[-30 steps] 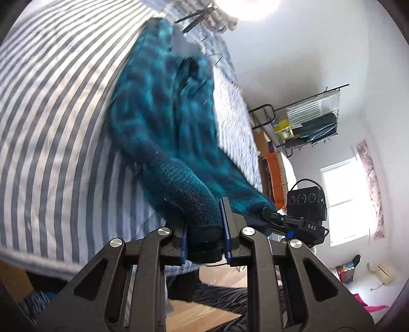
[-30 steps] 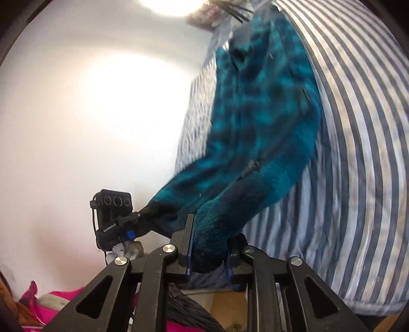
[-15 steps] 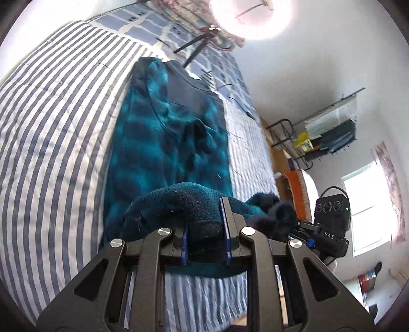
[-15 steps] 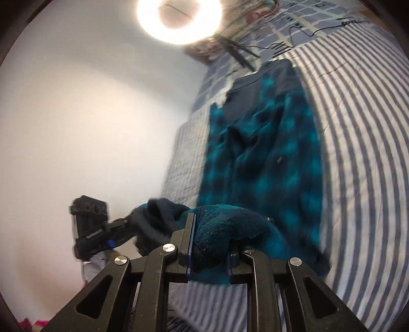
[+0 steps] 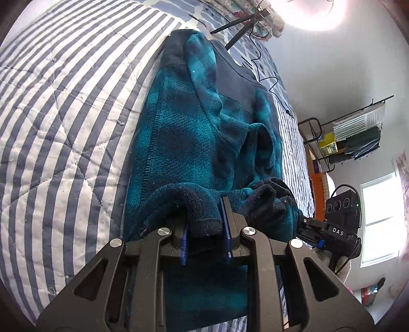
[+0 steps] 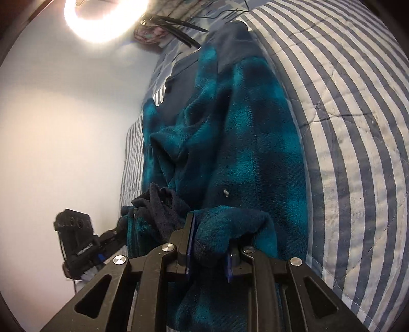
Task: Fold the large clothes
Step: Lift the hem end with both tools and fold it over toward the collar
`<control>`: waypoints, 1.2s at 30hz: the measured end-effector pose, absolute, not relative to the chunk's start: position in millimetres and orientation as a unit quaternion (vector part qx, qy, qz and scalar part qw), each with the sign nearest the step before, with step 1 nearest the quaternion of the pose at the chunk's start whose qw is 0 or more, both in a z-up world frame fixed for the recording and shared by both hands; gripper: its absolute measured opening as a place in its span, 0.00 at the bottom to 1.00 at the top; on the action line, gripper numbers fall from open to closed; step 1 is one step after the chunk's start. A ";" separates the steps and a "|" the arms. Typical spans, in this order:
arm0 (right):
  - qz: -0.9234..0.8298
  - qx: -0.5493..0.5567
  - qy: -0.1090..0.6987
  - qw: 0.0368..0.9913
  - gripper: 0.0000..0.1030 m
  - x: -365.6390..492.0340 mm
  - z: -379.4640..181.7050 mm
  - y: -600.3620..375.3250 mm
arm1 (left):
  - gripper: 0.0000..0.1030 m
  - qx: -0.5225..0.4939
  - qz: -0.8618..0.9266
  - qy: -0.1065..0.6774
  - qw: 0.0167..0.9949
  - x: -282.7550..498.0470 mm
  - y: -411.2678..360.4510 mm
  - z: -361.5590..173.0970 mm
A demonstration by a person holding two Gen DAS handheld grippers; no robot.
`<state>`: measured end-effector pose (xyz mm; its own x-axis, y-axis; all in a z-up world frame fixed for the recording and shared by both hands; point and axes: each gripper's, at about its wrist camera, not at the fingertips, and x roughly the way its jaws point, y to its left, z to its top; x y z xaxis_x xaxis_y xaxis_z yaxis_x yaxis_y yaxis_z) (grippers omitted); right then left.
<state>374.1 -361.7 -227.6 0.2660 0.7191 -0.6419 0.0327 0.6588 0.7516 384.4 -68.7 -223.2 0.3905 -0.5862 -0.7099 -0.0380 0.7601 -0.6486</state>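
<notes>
A teal and dark blue plaid fleece jacket (image 5: 184, 132) lies lengthwise on the striped quilt, its collar at the far end. My left gripper (image 5: 204, 229) is shut on the jacket's dark bottom hem, folded up over the body. My right gripper (image 6: 208, 247) is shut on the teal hem of the same jacket (image 6: 242, 143) at the other corner. Each gripper shows in the other's view, at the right edge of the left wrist view (image 5: 340, 229) and the lower left of the right wrist view (image 6: 79, 245). The hem between them bunches in dark folds.
The blue and white striped quilt (image 5: 64, 115) covers the bed on both sides of the jacket. A tripod and cables (image 5: 245, 25) lie near the collar under a ring light (image 6: 102, 18). A wire rack (image 5: 352, 138) and a window stand past the bed.
Both grippers have carried the jacket's bottom hem from off the bed's edge up over the jacket's body toward the collar. The lower part now lies doubled over.
</notes>
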 end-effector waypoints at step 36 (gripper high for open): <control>0.270 0.107 0.480 0.828 0.43 326.4 -186.7 -327.4 | 0.41 -0.116 -0.222 0.512 0.822 404.8 -120.0 -224.7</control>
